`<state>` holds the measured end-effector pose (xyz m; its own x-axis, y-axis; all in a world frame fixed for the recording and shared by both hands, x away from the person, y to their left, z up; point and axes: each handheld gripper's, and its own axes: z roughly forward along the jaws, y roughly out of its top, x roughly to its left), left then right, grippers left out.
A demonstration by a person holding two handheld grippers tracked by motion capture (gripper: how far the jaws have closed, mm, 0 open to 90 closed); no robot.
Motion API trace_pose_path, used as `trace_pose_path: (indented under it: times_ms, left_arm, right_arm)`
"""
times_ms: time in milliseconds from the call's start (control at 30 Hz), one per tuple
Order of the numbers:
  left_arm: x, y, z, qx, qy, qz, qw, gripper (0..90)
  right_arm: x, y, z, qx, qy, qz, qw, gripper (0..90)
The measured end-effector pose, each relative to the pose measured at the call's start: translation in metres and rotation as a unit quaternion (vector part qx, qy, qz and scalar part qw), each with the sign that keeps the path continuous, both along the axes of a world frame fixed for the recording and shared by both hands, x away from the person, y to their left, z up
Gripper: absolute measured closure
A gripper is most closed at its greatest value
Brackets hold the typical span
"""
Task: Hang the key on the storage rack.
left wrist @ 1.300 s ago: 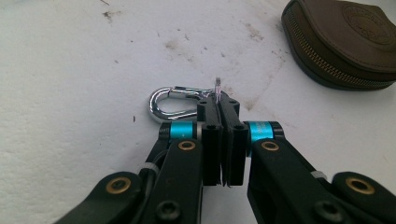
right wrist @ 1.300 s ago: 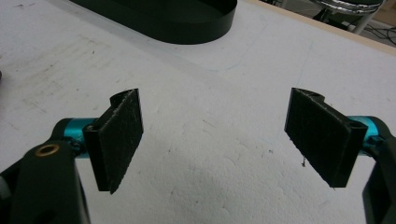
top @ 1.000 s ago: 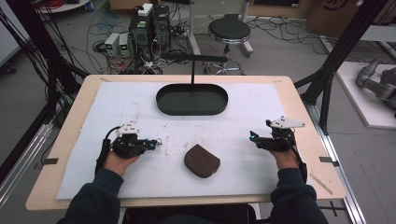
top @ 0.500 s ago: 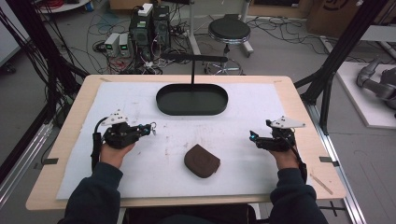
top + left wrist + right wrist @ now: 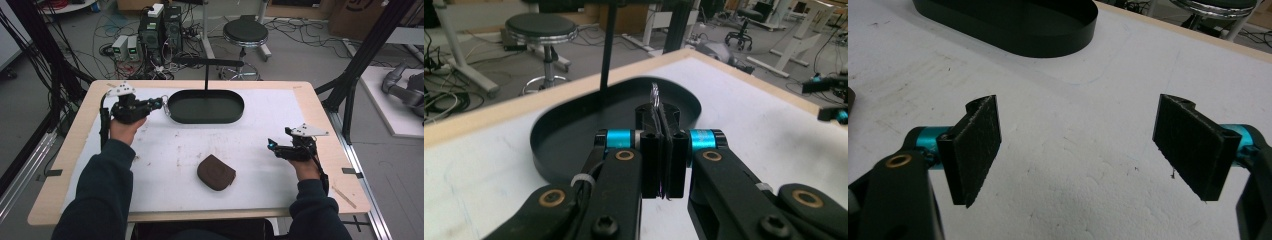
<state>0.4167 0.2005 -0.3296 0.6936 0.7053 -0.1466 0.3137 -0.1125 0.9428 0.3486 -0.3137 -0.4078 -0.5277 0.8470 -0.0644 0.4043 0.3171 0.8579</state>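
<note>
My left gripper point(image 5: 161, 102) is at the far left of the table, its tips at the left end of the black oval tray point(image 5: 235, 117). In the left gripper view its jaws point(image 5: 658, 112) are shut on a small silver metal ring point(image 5: 655, 94), which sticks up over the tray's rim point(image 5: 574, 125). My right gripper point(image 5: 271, 146) rests at the right side of the table. In its own view it point(image 5: 1083, 125) stands wide open above bare white mat. A brown pouch point(image 5: 216, 172) lies flat near the front middle, apart from both grippers.
A thin black post with a crossbar point(image 5: 206, 75) rises just behind the tray. The white mat point(image 5: 260, 185) covers most of the wooden table point(image 5: 330, 115). A stool point(image 5: 245, 32) and computer boxes point(image 5: 160, 25) stand on the floor beyond the far edge.
My left gripper has moved away from me and slightly right, from the front left of the mat up to the tray's left end, staying shut. The right gripper and the pouch have not moved.
</note>
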Motion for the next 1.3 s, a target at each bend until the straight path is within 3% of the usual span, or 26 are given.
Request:
trace_pose_path:
  times_ms: [233, 500, 833, 1033, 1133, 1200, 1300]
  left_arm:
    - [0.051, -0.015, 0.026, -0.015, 0.0, -0.012, 0.9998, 88.1]
    - [0.096, -0.025, 0.029, -0.005, 0.023, 0.004, 0.9997, 88.1]
    - [0.119, -0.028, 0.022, 0.004, 0.038, 0.023, 0.999, 88.1]
    - [0.125, -0.026, 0.019, 0.004, 0.043, 0.034, 0.9985, 88.0]
    - [0.127, -0.029, 0.015, 0.013, 0.046, 0.042, 0.998, 87.8]
    - [0.129, -0.032, 0.013, 0.023, 0.05, 0.067, 0.9962, 86.2]
    - [0.127, -0.036, 0.007, 0.058, 0.058, 0.108, 0.9908, 82.9]
  right_arm:
    - [0.0, -0.002, 0.001, 0.009, -0.002, -0.003, 1.0, 19.6]
    - [-0.001, -0.002, 0.001, 0.012, -0.003, -0.001, 0.9999, 19.6]
    - [-0.001, -0.002, 0.0, 0.014, -0.003, 0.007, 0.9999, 19.6]
    - [-0.001, -0.002, 0.0, 0.018, 0.002, 0.006, 0.9998, 19.6]
    - [-0.001, -0.003, 0.0, 0.018, 0.001, 0.006, 0.9998, 19.6]
    - [0.0, -0.002, -0.001, 0.018, 0.002, 0.007, 0.9998, 19.6]
    - [-0.001, -0.001, -0.001, 0.016, 0.002, 0.01, 0.9998, 19.6]
